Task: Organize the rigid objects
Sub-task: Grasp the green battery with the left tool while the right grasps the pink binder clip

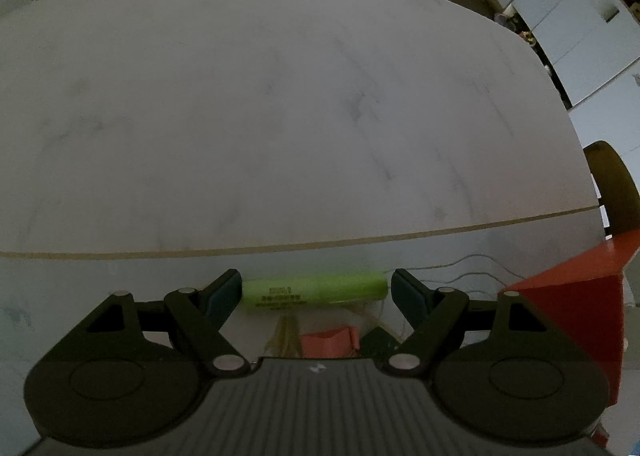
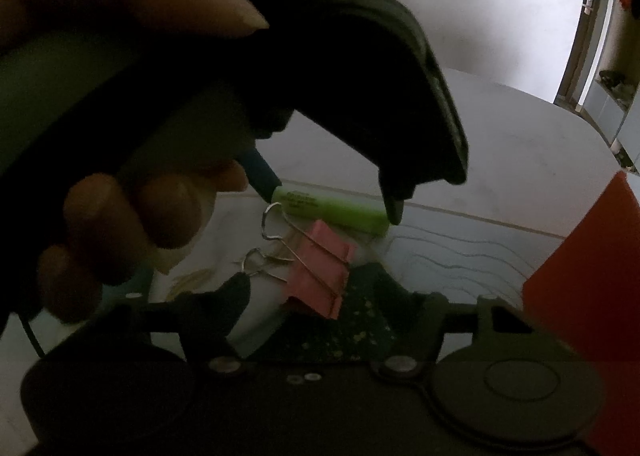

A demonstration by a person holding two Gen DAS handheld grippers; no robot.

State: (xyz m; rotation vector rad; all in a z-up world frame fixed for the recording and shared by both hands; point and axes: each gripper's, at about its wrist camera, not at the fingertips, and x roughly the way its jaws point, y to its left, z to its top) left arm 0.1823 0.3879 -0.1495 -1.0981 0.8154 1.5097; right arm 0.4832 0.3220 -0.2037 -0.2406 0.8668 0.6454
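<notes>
The white table fills the upper frame, a red box at lower right. Low centre, the left gripper holds the green battery end to end, pointing steeply down. The right gripper, half-spread, straddles the pink binder clip — seemingly the pickup step; next it must close squarely on the clip.

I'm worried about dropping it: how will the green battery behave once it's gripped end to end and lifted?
The green battery looks like a stiff, smooth cylinder, so it probably won't flex. Gripped by its ends between the left gripper fingers, it may pivot or slip. If released, it would likely roll across the table.
</notes>
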